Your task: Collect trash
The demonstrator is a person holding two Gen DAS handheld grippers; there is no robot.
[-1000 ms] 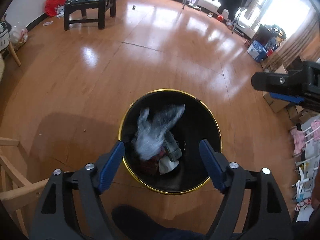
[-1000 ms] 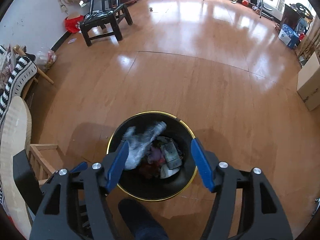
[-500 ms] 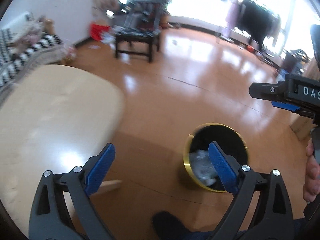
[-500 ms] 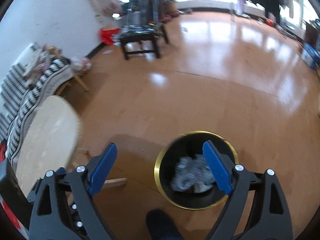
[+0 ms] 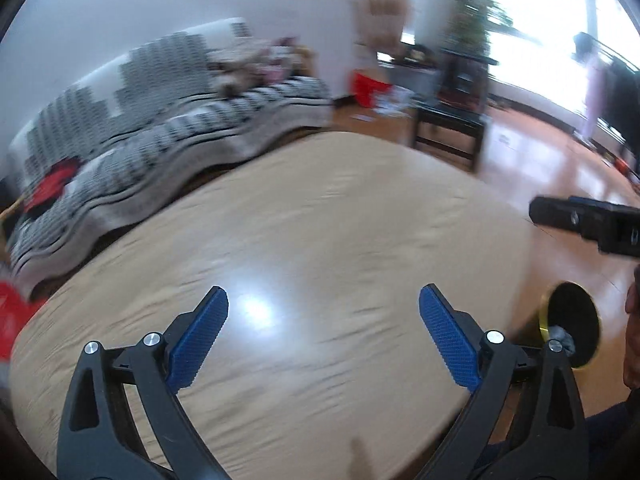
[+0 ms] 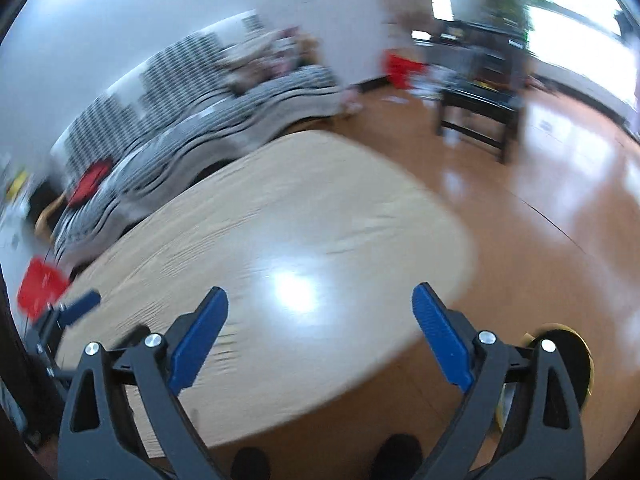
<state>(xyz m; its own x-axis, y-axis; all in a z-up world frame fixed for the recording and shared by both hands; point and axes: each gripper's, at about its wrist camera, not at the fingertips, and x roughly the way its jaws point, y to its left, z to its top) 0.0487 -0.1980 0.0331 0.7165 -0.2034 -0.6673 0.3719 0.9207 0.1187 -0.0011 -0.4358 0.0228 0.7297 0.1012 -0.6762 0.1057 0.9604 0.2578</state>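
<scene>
My left gripper (image 5: 323, 320) is open and empty above a light wooden table (image 5: 300, 220). My right gripper (image 6: 320, 316) is open and empty above the same table (image 6: 280, 216), near its right edge. The black trash bin with a gold rim (image 5: 574, 328) stands on the floor at the lower right, with crumpled grey trash inside; in the right wrist view the bin (image 6: 576, 356) is mostly hidden behind the right finger. The right gripper's body (image 5: 588, 220) shows at the right of the left wrist view. Both views are blurred by motion. I see no trash on the table.
A striped sofa (image 5: 160, 120) with a red cushion (image 6: 90, 178) stands beyond the table. A black wooden chair (image 6: 476, 116) stands on the glossy wooden floor (image 6: 560, 184) at the back right. A red bag (image 5: 368, 86) lies by the wall.
Both grippers swung left and up from over the bin to over the table. The bin moved to the lower right edge of both views. Both grippers stayed open.
</scene>
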